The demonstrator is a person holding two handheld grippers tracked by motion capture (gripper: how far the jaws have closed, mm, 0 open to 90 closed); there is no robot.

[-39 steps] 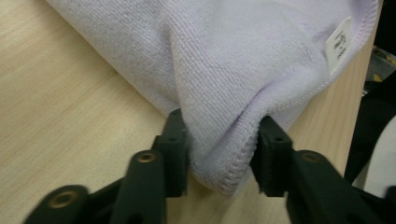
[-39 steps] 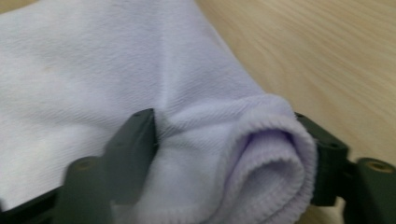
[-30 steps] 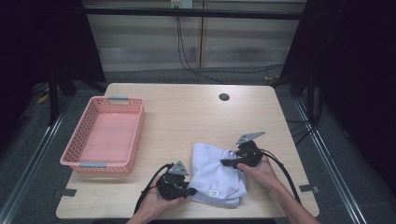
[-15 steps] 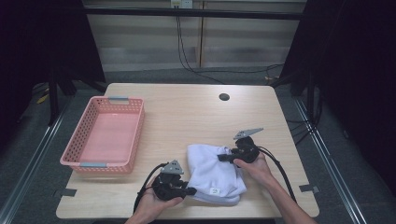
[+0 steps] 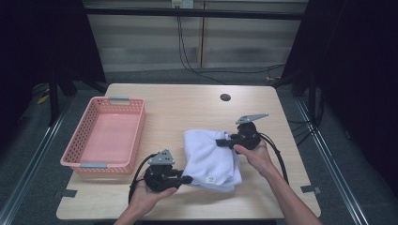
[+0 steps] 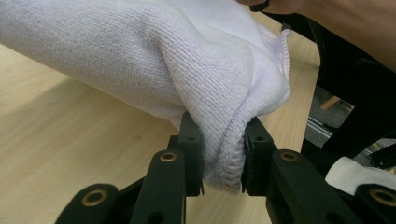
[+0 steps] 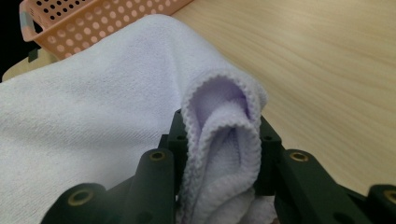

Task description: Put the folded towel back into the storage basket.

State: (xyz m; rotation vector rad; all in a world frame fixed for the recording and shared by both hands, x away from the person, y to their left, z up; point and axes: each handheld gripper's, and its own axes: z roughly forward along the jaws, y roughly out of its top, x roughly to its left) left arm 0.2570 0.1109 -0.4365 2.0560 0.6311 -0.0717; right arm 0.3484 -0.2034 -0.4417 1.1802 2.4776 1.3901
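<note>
High view: both tools on towel

Towel laid on table, basket set to its left, hole placed far behind it.

Even overhead light brightens the table against dark surroundings, shadows soft, close-up views slightly blurred at their edges.
</note>
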